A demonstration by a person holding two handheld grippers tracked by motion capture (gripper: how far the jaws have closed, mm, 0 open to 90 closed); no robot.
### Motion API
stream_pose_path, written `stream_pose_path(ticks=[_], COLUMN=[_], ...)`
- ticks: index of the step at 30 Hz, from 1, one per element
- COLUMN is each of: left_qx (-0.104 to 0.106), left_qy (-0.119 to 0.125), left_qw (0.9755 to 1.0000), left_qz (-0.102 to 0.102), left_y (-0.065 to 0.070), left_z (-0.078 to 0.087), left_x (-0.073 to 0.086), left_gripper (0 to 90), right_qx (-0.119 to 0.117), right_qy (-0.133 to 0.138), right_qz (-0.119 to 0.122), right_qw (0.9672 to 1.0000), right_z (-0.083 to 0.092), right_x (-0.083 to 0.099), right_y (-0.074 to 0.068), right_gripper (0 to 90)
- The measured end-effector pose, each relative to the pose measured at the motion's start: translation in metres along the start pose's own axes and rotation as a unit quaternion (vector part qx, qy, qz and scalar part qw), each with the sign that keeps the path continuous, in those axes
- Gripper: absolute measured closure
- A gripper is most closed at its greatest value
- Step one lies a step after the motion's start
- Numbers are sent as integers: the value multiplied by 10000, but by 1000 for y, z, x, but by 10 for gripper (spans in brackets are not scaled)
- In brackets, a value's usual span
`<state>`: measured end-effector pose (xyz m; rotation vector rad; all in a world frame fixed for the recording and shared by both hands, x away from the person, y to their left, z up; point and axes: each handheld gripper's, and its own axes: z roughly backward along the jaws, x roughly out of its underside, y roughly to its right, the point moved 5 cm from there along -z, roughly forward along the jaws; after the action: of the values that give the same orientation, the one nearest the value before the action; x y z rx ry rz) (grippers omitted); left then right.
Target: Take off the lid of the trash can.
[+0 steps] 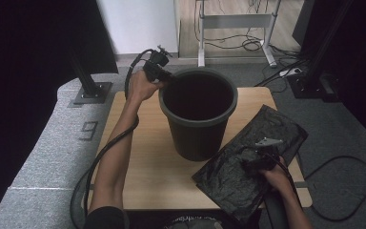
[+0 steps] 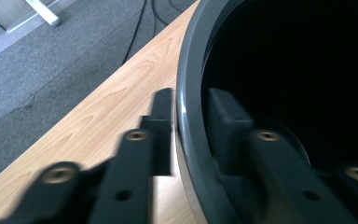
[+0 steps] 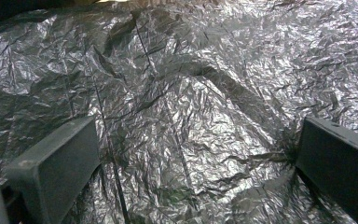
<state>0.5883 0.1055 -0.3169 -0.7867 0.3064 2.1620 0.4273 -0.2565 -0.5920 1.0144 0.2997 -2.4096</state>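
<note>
A dark grey plastic bucket [image 1: 198, 129] stands upright in the middle of the wooden table [image 1: 143, 157]. My left gripper [image 1: 164, 78] is at the bucket's far-left rim. In the left gripper view the rim [image 2: 186, 140] runs between the jaws of the left gripper [image 2: 191, 95], one outside and one inside the bucket, both tight against it. A crumpled black plastic bag [image 1: 267, 124] lies flat at the table's right. My right gripper [image 1: 248, 160] rests over its near part. In the right gripper view the right gripper [image 3: 196, 135] stands wide open with the bag [image 3: 191, 70] bulging up between the jaws.
Grey carpet surrounds the table [image 2: 98, 121]. A black stand base [image 1: 93, 93] sits at the table's back left corner. Cables [image 1: 248, 43] and a metal frame [image 1: 236, 21] lie on the floor behind the table. A cable loop [image 1: 357, 191] lies at the right.
</note>
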Motion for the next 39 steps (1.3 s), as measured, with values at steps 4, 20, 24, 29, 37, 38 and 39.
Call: stream_pose_path(ticks=[4, 20, 24, 29, 37, 38, 39], left_qx=[-70, -180, -42, -212, 54, 98, 127], left_qy=[-68, -223, 146, -90, -74, -42, -32], left_qw=[9999, 9995, 9995, 9995, 9989, 9987, 9983], left_qz=[63, 115, 288, 199, 462, 507, 570], left_y=[1, 4, 3, 7, 3, 3, 3], left_z=[0, 2, 16, 19, 18, 19, 19], left_x=[-2, -7, -13, -14, -11, -12, -12], left_gripper=[765, 774, 778, 778, 780, 780, 780], right_qx=[0, -4, -4, -3, -2, -2, -3], right_qy=[0, -2, -2, -3, -2, -2, -2], right_qz=[0, -4, -4, -2, -2, -2, -4], right_qw=[10000, 10000, 10000, 10000, 10000, 10000, 10000], right_z=[0, 0, 0, 0, 0, 0, 0], right_x=[0, 0, 0, 0, 0, 0, 0], right_y=[0, 0, 0, 0, 0, 0, 0], right_gripper=[0, 0, 0, 0, 0, 0, 0])
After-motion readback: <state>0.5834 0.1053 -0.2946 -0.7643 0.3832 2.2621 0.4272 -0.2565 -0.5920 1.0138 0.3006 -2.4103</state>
